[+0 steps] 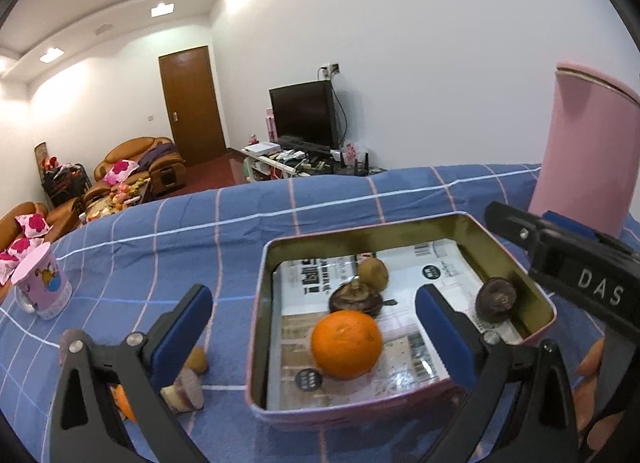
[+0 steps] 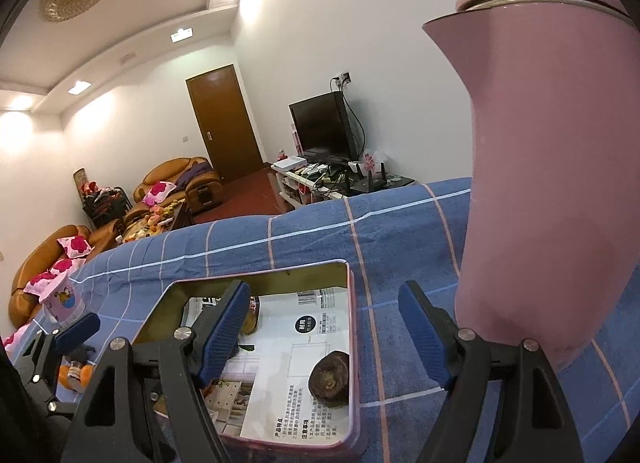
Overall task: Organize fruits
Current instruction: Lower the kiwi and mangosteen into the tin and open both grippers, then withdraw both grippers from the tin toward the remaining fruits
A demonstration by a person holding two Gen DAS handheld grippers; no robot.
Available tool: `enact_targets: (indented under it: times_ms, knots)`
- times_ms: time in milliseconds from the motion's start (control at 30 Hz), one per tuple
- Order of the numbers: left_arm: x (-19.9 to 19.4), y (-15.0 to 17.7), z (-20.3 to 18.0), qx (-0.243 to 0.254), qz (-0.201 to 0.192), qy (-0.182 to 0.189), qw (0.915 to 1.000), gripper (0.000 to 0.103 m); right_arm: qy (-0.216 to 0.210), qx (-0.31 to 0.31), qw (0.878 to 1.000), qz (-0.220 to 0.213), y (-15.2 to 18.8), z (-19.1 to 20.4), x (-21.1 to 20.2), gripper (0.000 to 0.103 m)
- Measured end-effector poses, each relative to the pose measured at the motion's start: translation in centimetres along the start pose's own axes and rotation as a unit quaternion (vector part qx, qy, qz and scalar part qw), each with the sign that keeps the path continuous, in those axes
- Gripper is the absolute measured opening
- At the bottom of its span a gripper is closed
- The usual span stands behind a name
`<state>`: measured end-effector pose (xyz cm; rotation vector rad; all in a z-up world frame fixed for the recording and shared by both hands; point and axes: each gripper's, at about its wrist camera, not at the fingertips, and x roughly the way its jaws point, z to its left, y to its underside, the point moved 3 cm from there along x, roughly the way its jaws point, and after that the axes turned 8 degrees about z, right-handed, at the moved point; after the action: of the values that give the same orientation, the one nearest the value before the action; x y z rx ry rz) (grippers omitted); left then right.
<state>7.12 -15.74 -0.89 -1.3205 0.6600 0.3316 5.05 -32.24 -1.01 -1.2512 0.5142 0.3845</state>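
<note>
Left wrist view: left gripper [image 1: 314,337] stands wide apart, empty, above the orange [image 1: 346,344] lying inside the tin [image 1: 400,403]; further fruit pieces [image 1: 188,385] lie on the blue cloth [image 1: 160,247] outside. Right wrist view: right gripper [image 2: 324,337] parted, empty, above the dark fruit [image 2: 331,379] in the tin. Risk: the pink jug [image 2: 552,183] stands just beside; a sideways swing could topple it.

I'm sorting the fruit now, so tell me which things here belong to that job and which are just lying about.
Belongs to the job:
- tin
- orange inside it
- three brown fruits in it, e.g.
- fruit pieces on the cloth, left of the tin

Just lying about:
- pink kettle
- pink cup
- checked blue cloth
</note>
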Motion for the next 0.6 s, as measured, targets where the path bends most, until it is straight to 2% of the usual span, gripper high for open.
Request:
enact_targets:
  times_ms: [267, 600]
  knots:
    - [-0.8, 0.8, 1.9, -0.022, -0.004, -0.011, 0.9997, 0.103, 0.025, -0.014, 0.999, -0.023, 0.6, 0.5, -1.3, 0.078]
    - [-1.7, 2.0, 3.7, -0.029, -0.004, -0.018, 0.9994, 0.103, 0.044, -0.003, 0.999, -0.026, 1.2, 0.7, -2.2, 0.078]
